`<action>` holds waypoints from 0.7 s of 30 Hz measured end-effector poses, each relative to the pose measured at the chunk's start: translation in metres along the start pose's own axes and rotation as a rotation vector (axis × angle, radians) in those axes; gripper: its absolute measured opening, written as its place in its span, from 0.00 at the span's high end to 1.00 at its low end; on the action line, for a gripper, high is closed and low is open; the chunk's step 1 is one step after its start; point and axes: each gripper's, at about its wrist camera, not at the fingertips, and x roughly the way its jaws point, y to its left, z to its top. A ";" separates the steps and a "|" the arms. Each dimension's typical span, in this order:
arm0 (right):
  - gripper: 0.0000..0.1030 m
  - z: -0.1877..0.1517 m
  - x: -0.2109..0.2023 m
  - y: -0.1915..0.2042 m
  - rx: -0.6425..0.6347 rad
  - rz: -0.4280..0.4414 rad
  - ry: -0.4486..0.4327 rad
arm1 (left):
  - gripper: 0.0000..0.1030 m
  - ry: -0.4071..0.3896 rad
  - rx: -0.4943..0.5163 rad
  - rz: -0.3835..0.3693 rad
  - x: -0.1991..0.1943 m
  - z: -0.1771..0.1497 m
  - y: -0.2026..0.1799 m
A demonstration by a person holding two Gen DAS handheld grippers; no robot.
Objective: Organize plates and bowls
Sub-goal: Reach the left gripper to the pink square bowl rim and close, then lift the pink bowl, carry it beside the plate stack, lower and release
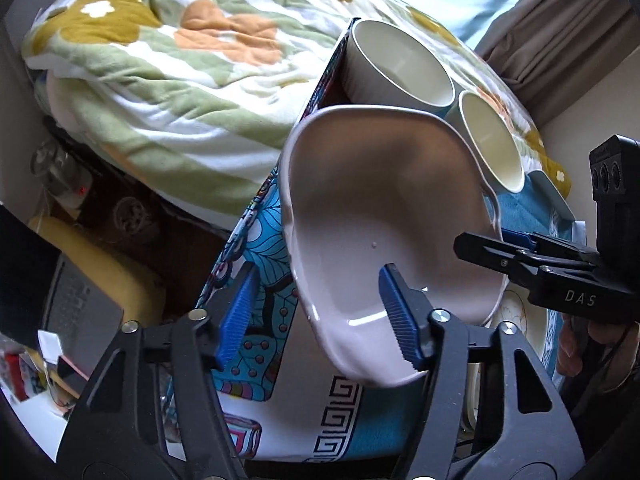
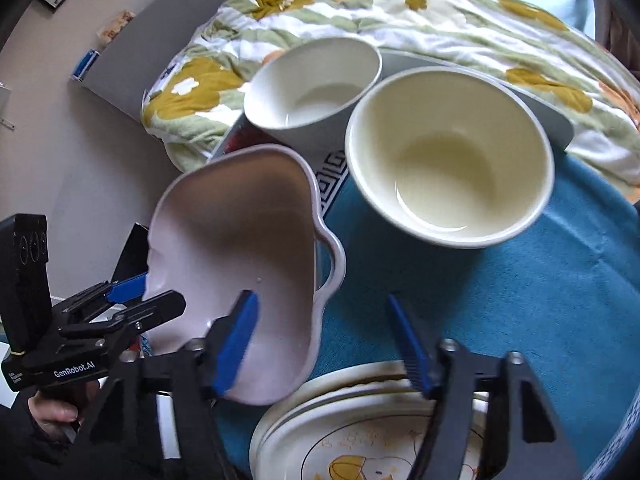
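A pale pink irregular bowl is tilted above the table; it also shows in the right wrist view. My left gripper is open, one finger inside the bowl's near rim and one outside it. In the right wrist view the left gripper touches the bowl's left edge. My right gripper is open and empty above a stack of plates. Two cream bowls stand upright behind. In the left wrist view the right gripper reaches the pink bowl's right rim; its jaw state is unclear there.
The table has a blue patterned cloth. A bed with a flowered quilt lies right behind the table. A grey tray edge lies behind the cream bowls. Clutter sits on the floor at the left.
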 end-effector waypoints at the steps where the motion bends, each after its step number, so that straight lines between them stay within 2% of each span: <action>1: 0.54 0.000 0.003 0.001 -0.003 0.002 0.005 | 0.52 0.007 0.004 0.000 0.003 0.001 0.000; 2: 0.61 -0.001 0.004 0.000 -0.005 0.004 0.009 | 0.58 0.015 0.008 -0.004 0.005 0.003 0.000; 3: 0.67 -0.001 0.007 0.001 -0.007 0.010 0.017 | 0.69 0.023 0.013 -0.006 0.008 0.004 0.000; 4: 0.74 -0.001 0.009 0.002 -0.008 0.015 0.021 | 0.74 0.035 0.020 -0.006 0.011 0.005 -0.001; 6: 0.82 -0.001 0.010 0.003 -0.014 0.018 0.018 | 0.85 0.044 0.025 -0.002 0.015 0.006 -0.001; 7: 0.86 -0.002 0.010 0.003 -0.016 0.019 0.017 | 0.85 0.042 0.028 0.004 0.015 0.007 -0.001; 10: 0.89 -0.004 0.011 0.004 -0.026 0.007 0.014 | 0.87 0.035 0.033 0.016 0.013 0.007 -0.002; 16: 0.89 -0.009 0.009 0.003 -0.020 0.013 0.005 | 0.87 0.019 0.058 0.043 0.005 0.010 -0.005; 21: 0.89 -0.016 -0.013 0.006 -0.011 0.026 -0.041 | 0.87 -0.024 0.102 0.061 -0.020 0.011 -0.019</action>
